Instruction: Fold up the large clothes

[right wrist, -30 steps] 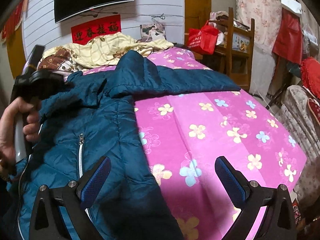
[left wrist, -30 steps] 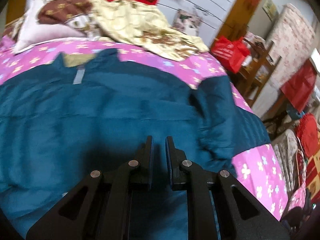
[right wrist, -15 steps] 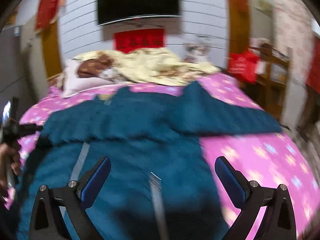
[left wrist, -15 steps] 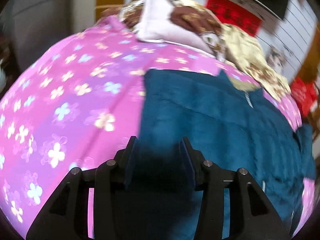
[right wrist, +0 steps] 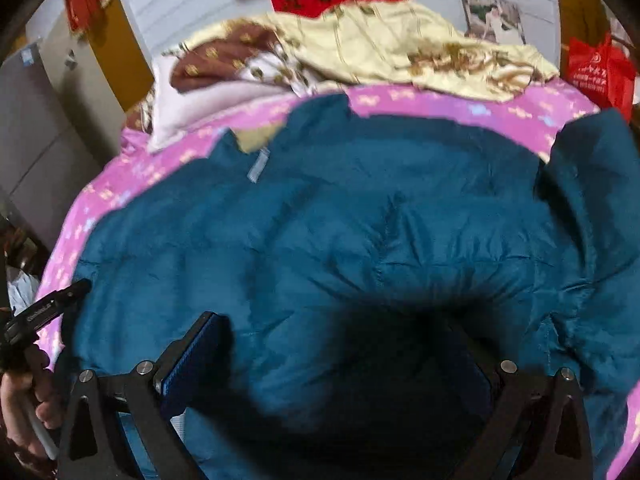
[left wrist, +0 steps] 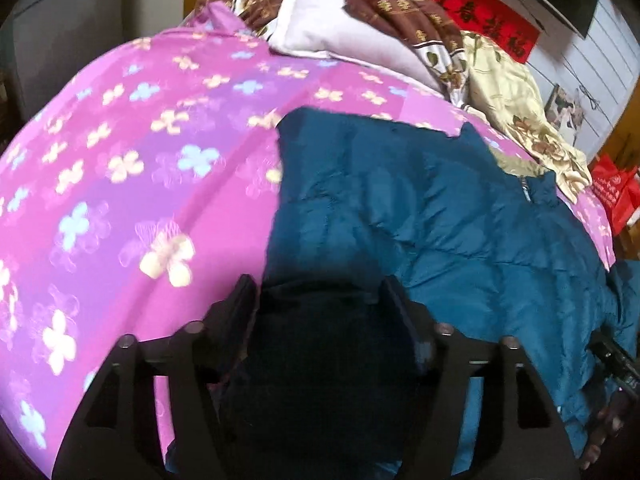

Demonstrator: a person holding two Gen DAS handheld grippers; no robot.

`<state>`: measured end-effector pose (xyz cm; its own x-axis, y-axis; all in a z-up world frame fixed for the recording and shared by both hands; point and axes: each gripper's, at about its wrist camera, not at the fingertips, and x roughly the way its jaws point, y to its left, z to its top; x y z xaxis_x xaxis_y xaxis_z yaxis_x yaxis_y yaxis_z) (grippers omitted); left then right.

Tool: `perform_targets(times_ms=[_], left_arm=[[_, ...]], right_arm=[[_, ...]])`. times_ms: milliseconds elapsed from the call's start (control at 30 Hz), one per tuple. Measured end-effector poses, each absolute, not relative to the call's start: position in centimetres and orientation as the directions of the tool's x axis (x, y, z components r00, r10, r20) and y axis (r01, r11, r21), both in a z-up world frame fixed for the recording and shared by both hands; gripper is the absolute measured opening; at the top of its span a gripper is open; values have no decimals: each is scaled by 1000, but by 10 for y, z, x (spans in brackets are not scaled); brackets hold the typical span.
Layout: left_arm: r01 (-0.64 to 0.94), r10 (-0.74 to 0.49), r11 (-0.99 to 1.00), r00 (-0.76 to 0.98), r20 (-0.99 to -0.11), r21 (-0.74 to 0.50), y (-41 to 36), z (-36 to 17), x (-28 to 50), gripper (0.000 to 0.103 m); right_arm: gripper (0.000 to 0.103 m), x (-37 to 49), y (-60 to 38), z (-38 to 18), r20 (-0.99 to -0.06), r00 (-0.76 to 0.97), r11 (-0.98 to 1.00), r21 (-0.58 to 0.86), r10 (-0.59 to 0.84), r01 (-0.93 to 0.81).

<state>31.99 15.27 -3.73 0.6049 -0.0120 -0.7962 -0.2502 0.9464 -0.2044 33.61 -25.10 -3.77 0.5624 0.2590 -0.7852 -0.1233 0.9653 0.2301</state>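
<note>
A large teal padded jacket [right wrist: 360,232] lies spread on the pink flowered bed [left wrist: 120,184], collar toward the pillows. In the left wrist view the jacket [left wrist: 440,216] fills the right half. My left gripper [left wrist: 320,292] is open, its jaws either side of the jacket's left edge, fabric bunched between them. My right gripper [right wrist: 340,344] is wide open, low over the jacket's middle, with fabric bulging between its fingers [right wrist: 196,344]. One sleeve [right wrist: 596,184] lies out to the right.
A pillow [left wrist: 340,20] and a yellow-brown quilt [right wrist: 380,44] lie at the head of the bed. A red bag [right wrist: 600,68] stands at the right. A grey cabinet [right wrist: 36,128] stands at the left. The left hand and its gripper handle [right wrist: 36,320] show at the left edge.
My left gripper has opened and swung to the jacket's left edge. My right gripper has moved from the pink sheet over onto the jacket's middle and dropped lower.
</note>
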Motion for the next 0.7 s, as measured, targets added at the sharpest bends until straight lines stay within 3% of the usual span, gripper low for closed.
perform_targets(times_ms=[100,167,300,433,567,700], left_arm=[[-245,-37,941,614,-789,-234,156,-41,317,79],[-243,-37,941,619,-785,-235,154,-38,315,79],[-256,-22,934,658,-752,-251,160,-25,306,79],[-280,5,933,640,-768,-227,163,-29,308,79],[-268,-7,939,610,-792,-215,159,-41,310,80],[-278,19,939,635,-773,-205,157,-31,303,80]], right_arm=[[103,341,-272,-46,-829,547,993,115,115,-34],[103,340,-298,-49,-828,544,982,186,133,43],[103,331,-299,-39,-827,560,985,130,43,117],[103,320,-273,-6,-741,667,992,120,75,22],[103,331,-246,-38,-835,546,997,41,69,-63],[103,325,-258,-25,-828,555,997,59,73,-43]])
